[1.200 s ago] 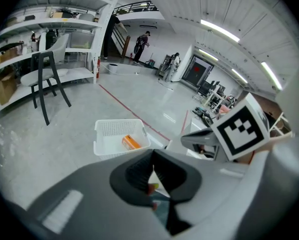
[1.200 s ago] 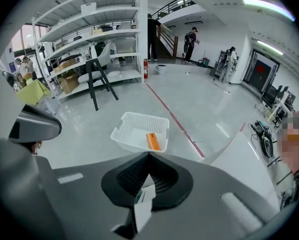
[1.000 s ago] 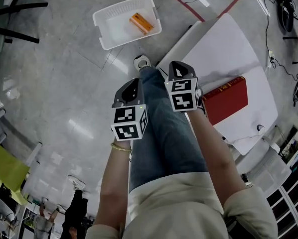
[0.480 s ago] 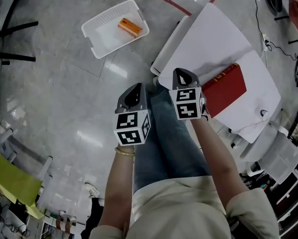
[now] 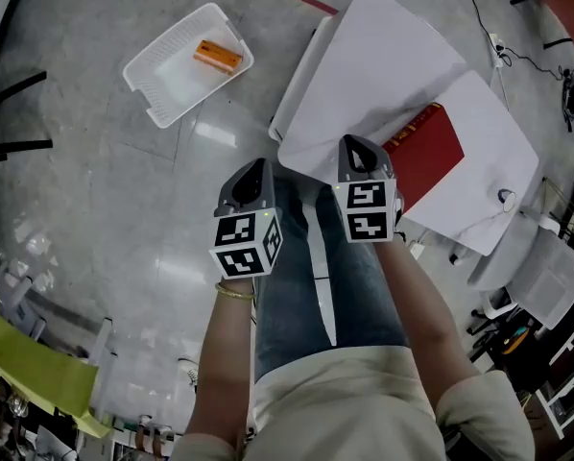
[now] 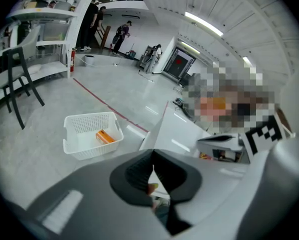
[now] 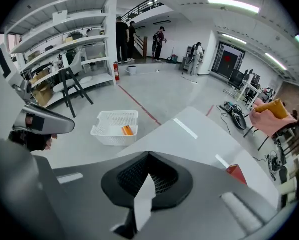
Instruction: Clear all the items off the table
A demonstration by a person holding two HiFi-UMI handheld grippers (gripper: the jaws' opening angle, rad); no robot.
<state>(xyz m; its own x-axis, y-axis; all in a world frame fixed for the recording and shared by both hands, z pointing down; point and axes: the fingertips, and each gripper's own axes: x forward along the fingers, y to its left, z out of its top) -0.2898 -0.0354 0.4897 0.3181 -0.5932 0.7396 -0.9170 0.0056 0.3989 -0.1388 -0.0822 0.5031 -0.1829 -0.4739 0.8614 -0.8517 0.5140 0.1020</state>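
Now, your left tongs (image 5: 252, 173) and right tongs (image 5: 357, 146) are both closed on nothing. The red book (image 5: 424, 152) lies on the table (image 5: 383, 56) just beside the right tongs; open them wide, then grip its near edge squarely.

A red line (image 7: 139, 105) crosses the glossy grey floor (image 5: 124, 209). White shelving (image 7: 64, 44) lines one wall, a black chair (image 7: 72, 86) in front, a red fire extinguisher (image 7: 116, 72) beside it.
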